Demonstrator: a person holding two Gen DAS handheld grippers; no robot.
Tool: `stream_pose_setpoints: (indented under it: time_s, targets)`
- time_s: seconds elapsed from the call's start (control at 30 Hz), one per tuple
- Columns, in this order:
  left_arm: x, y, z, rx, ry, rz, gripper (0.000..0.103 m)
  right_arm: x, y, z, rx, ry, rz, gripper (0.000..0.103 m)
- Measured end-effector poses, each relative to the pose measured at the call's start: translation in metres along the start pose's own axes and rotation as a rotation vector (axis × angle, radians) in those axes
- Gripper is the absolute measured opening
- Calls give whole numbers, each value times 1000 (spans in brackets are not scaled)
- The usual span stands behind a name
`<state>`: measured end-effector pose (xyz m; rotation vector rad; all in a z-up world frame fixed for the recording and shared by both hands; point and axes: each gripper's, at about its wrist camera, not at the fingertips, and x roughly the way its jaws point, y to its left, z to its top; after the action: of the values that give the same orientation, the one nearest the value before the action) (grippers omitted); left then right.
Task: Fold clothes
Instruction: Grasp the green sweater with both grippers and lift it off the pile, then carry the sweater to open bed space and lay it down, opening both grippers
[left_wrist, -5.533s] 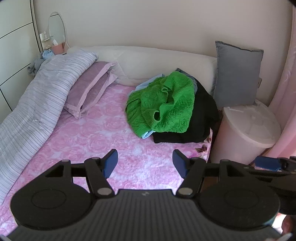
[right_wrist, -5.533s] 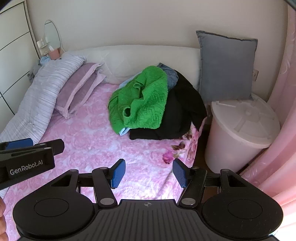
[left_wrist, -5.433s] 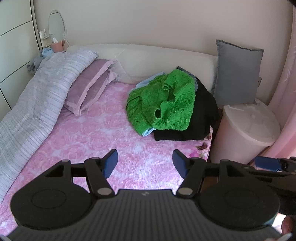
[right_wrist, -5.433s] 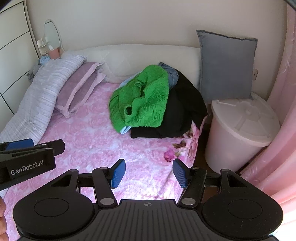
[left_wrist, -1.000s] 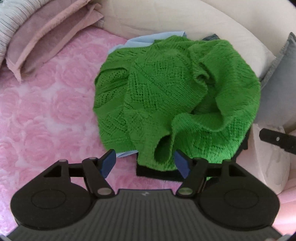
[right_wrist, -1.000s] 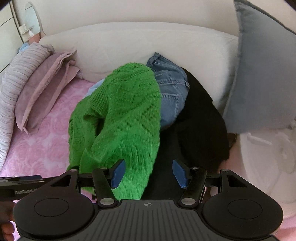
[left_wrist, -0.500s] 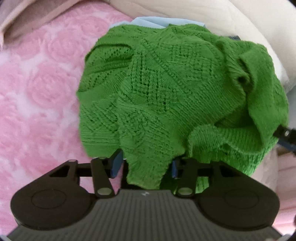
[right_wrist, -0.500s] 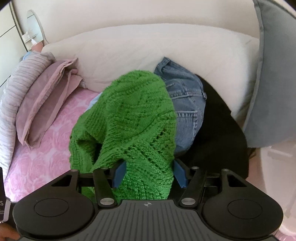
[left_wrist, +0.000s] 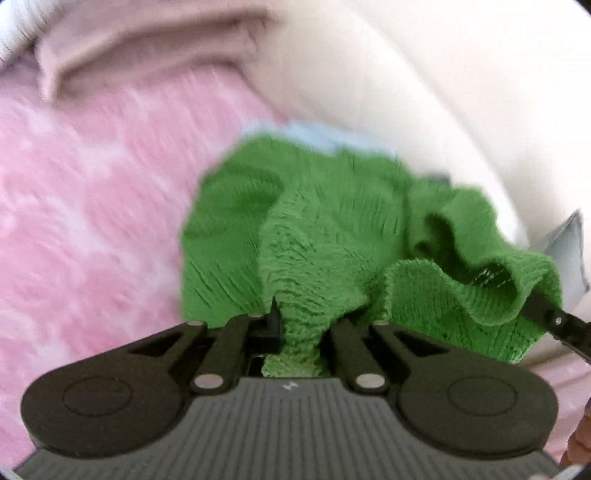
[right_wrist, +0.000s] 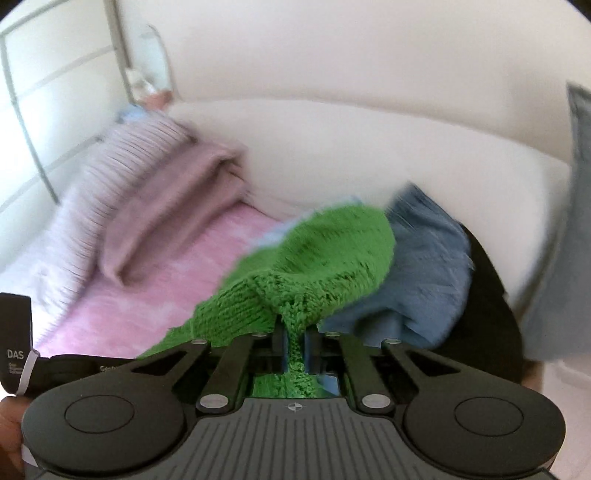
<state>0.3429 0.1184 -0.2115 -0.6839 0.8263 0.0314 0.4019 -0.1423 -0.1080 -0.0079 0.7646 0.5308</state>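
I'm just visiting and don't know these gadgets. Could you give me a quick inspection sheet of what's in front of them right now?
Surface: bed with pink rose-patterned cover.
Job's things: green knit sweater, bunched, top of the clothes pile; blue jeans and black garment beside it; pale blue cloth peeking out behind.
Clutter: mauve pillow, striped quilt.
Grippers: left gripper and right gripper each shut on the sweater.
Cables: nothing seen.
Surroundings: cream headboard, grey cushion, oval mirror. Both views are motion-blurred.
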Motion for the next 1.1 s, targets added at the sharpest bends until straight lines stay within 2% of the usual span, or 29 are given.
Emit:
stream_pose_setpoints:
  time_s: [0.17, 0.37, 0.43, 0.5, 0.6, 0.73, 0.83, 0.9, 0.97, 1.03, 1.1]
  targets:
    - [-100, 11, 7, -21, -196, 21, 1, -26, 46, 16, -38, -59, 151, 6]
    - [-237, 32, 9, -57, -434, 56, 1, -65, 140, 23, -138, -99, 403, 5]
    - [-282, 41, 12, -54, -503, 87, 1, -75, 177, 23, -168, -102, 492, 5]
    - [-329, 51, 18, -41, -561, 133, 1, -86, 218, 24, -209, -91, 626, 5]
    - [-401, 61, 30, -2, -637, 211, 1, -106, 280, 24, -242, -116, 736, 5]
    - [-488, 53, 39, 99, -695, 305, 1, -137, 355, 21, -249, -130, 881, 5]
    - [-535, 43, 23, 177, -676, 348, 1, -166, 402, 2, -316, -102, 1005, 5]
    - [-551, 47, 1, 177, -606, 380, 2, -183, 433, -21, -435, -10, 1059, 7]
    - [-552, 60, -35, 160, -492, 413, 2, -185, 456, -49, -579, 112, 1037, 10]
    - [-537, 84, -84, 98, -358, 434, 4, -185, 478, -89, -723, 245, 961, 15]
    - [-512, 118, -137, -8, -196, 479, 6, -176, 485, -120, -749, 338, 886, 21]
